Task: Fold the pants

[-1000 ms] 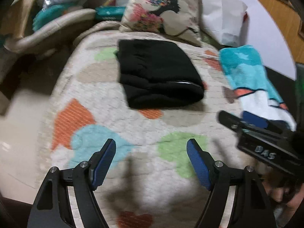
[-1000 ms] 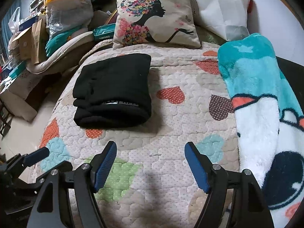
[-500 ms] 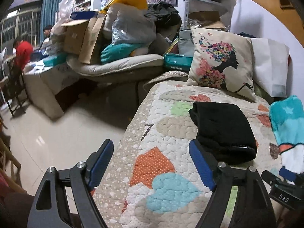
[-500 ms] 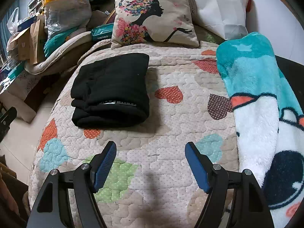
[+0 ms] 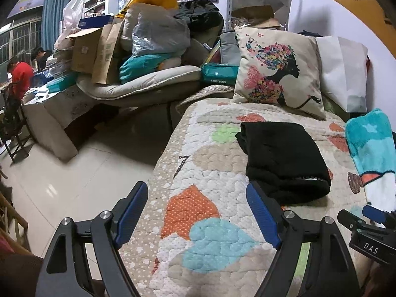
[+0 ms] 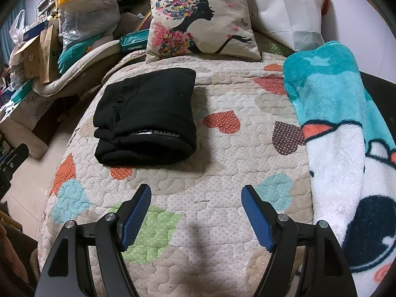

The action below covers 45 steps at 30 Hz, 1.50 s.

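Observation:
The black pants (image 6: 148,121) lie folded into a compact rectangle on the heart-patterned quilt (image 6: 222,168), with a printed waistband strip along the near fold. In the left wrist view the same pants (image 5: 284,158) rest to the right of my left gripper (image 5: 198,198), which is open and empty over the bed's left edge. My right gripper (image 6: 195,199) hangs open and empty above the quilt, well short of the pants. The tip of the right gripper (image 5: 366,222) shows at the lower right of the left wrist view.
A printed cushion (image 6: 200,17) and a white pillow (image 6: 287,7) lean at the head of the bed. A teal and white fleece blanket (image 6: 341,128) covers the right side. Boxes and bags (image 5: 138,42) pile up left of the bed above tiled floor (image 5: 74,173). People (image 5: 21,74) sit far left.
The left gripper has lifted and swung to the left, so its view now takes in the floor and the clutter beside the bed. The right gripper has stayed where it was.

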Tool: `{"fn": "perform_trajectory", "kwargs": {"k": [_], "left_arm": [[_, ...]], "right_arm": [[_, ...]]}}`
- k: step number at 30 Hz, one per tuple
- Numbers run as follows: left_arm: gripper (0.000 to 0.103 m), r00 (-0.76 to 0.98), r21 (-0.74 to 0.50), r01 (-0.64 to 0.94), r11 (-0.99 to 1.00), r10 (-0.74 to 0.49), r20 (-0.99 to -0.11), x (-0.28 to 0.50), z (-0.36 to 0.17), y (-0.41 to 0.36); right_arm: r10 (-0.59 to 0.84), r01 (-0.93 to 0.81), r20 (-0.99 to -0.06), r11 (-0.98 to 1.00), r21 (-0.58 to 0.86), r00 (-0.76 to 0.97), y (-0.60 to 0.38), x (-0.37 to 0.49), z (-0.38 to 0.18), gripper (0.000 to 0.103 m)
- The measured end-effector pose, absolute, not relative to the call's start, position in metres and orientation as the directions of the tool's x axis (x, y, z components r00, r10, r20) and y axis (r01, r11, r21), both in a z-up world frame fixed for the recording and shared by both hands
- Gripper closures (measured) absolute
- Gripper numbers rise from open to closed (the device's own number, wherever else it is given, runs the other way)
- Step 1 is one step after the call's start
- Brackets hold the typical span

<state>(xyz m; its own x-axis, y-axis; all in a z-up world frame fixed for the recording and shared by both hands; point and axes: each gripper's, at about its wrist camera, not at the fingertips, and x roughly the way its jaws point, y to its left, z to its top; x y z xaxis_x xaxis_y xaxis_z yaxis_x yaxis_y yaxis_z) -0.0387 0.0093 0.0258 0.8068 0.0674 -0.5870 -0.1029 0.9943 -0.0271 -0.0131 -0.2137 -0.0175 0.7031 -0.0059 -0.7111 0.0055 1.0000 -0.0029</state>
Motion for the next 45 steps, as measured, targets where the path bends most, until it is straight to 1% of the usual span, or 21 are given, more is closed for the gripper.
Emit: {"fn": "perform_trajectory", "kwargs": {"k": [22,34,42,45], "left_arm": [[0.022,0.757,-0.063,-0.040,0.997,-0.011,-0.654,-0.032,0.013,0.004],[0.022,0.739,-0.067,-0.002,0.998,-0.044,-0.673,-0.030,0.008,-0.002],[0.022,0.709,-0.074,0.046,0.996,-0.084,-0.700,-0.028,0.001,-0.011],[0.022,0.693,-0.094,0.065,0.993,-0.113,-0.712,-0.027,-0.001,-0.012]], "right_arm": [[-0.003,0.001,-0.717,1.000,-0.003,0.698,-0.211,-0.014,-0.020,0.022],[-0.002,-0.004,-0.717,1.000,-0.007,0.697,-0.210,-0.013,-0.021,0.022],[-0.004,-0.002,-0.717,1.000,-0.008,0.697,-0.210,-0.014,-0.021,0.022],[-0.004,-0.002,-0.719,1.000,-0.007,0.695,-0.210,-0.013,-0.021,0.022]]}}
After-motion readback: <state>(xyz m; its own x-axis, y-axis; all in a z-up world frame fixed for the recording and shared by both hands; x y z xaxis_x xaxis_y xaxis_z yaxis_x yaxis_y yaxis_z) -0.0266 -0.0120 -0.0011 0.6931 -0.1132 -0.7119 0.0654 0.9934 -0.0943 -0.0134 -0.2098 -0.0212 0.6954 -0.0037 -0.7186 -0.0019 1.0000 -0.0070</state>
